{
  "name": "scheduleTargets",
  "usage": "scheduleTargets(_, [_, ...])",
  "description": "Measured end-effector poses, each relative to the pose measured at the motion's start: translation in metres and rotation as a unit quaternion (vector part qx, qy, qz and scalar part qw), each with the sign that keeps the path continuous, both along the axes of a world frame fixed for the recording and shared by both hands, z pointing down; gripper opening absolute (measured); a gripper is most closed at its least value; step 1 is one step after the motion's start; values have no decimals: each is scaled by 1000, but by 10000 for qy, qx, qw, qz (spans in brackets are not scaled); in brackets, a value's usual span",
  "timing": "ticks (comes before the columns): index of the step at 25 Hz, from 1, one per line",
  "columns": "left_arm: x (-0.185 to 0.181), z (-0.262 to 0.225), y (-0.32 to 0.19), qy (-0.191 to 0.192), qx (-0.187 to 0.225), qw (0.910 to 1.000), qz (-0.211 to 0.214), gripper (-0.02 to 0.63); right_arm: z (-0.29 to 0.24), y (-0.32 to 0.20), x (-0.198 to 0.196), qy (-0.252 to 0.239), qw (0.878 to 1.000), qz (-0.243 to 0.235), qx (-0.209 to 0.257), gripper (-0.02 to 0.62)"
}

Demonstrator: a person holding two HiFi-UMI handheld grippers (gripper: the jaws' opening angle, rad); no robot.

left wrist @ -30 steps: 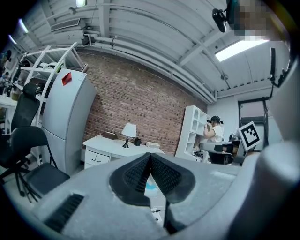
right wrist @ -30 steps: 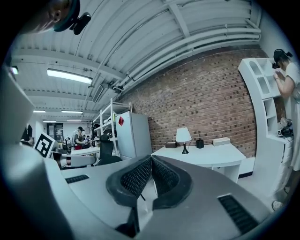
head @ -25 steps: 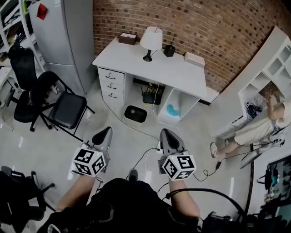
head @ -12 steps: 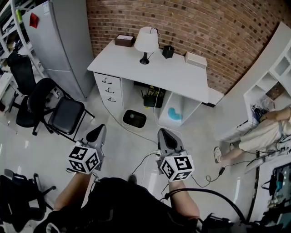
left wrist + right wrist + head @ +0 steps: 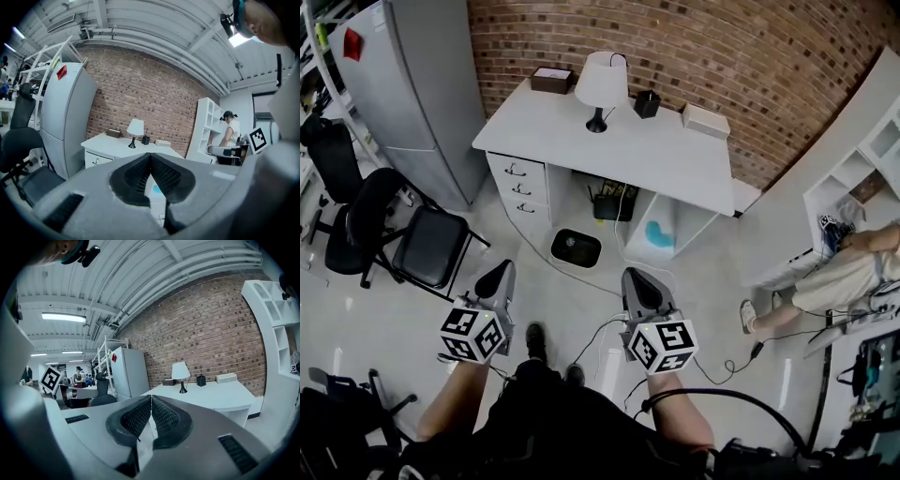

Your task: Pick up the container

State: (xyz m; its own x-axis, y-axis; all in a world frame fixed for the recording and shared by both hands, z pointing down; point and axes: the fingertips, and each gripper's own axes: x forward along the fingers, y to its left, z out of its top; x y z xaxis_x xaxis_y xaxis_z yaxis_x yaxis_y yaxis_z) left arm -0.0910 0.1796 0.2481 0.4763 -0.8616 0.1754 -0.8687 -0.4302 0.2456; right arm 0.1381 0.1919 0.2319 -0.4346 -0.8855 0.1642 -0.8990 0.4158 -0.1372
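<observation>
Facing the white desk [image 5: 675, 164] at the brick wall [image 5: 722, 47], you hold both tools level over the floor, side by side. Container [image 5: 647, 103]: a small black box-shaped pot standing upright near the back edge of the desktop, its long axis vertical and its mouth turned up; its walls are dark and plain, and what it holds is too small to tell. It stands just right of the white-shaded lamp [image 5: 602, 82] and left of a flat white box [image 5: 705, 120]; a brown box [image 5: 551, 80] lies at the far left corner. A low black bin [image 5: 576, 247] sits on the floor beneath the desk. Left gripper [image 5: 501, 268]: ribbed pads pressed together, nothing between them. Right gripper [image 5: 631, 274]: likewise closed and empty. Both point towards the desk and are well apart from the container
</observation>
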Motion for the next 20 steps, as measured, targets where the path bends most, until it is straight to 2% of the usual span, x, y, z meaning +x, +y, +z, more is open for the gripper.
scheduleTargets(4, [-4, 8, -32, 96, -62, 9998, 153, 6, -2, -30, -13, 146, 9999, 35, 9, 7])
scheduleTargets(8, [-13, 0, -64, 126, 115, 9989, 439, 6, -5, -64, -32, 216, 9997, 103, 1, 6])
scheduleTargets(16, [-52, 2, -131, 297, 137, 9977, 587, 6, -7, -125, -79, 405, 9991, 140, 30, 6])
scheduleTargets(20, [-67, 7, -161, 341, 91, 9971, 674, 6, -8, -150, -92, 475, 9984, 316, 12, 8])
